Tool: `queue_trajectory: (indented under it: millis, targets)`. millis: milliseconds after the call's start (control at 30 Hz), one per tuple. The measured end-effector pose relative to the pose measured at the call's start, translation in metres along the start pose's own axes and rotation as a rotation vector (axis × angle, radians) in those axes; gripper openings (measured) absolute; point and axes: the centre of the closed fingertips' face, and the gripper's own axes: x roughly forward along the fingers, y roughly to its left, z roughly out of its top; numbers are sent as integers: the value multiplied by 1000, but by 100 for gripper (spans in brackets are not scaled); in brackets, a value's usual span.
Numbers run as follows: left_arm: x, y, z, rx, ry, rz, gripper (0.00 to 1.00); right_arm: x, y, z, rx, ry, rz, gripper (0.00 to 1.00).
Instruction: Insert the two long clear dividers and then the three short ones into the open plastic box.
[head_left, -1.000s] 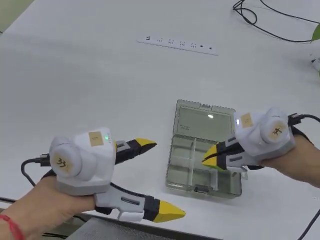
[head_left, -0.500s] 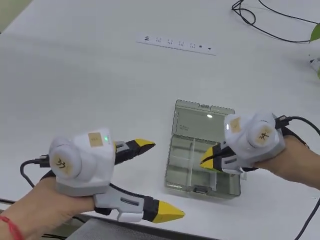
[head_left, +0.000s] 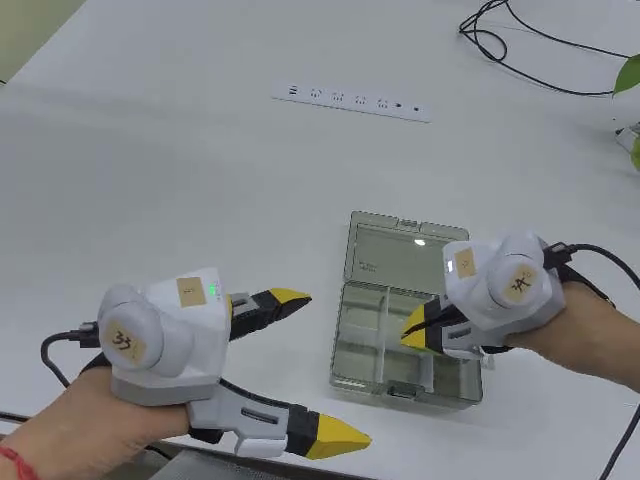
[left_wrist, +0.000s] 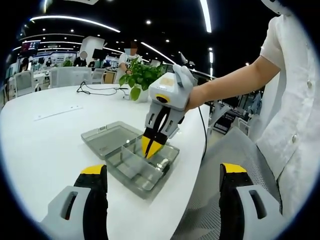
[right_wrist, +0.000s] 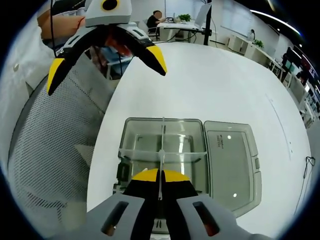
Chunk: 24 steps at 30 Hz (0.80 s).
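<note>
The left tool (head_left: 320, 366), at the lower left of the head view, has a rounded white and grey housing. It carries a tan square sticker (head_left: 191, 291) beside a small green light (head_left: 212, 292) and a handwritten number on its round end cap. Its black jaws have yellow tips. The right tool (head_left: 413, 333), at the right, is built alike. Each trails a black cable (head_left: 75, 329). A red band (head_left: 10, 462) circles the wrist in the lower left corner. A white, buttoned, short-sleeved shirt (left_wrist: 295, 100) shows at the right edge of the left gripper view.

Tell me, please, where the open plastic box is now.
In the head view, the plastic box sits right of centre on the table, beneath the right gripper.
</note>
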Motion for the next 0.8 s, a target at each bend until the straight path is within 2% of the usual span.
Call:
queue_trajectory:
  millis: [367, 600, 800]
  targets:
    - [-2, -1, 3, 5, -3, 5, 95, -20, -2, 13, 96, -100, -28, 12]
    - [-4, -1, 5, 5, -11, 14, 95, -45, -4, 19, 145, -167, -71, 18]
    - [-6, -2, 5, 6, -17, 15, 95, -65, -3, 11, 172, -185, -108, 27]
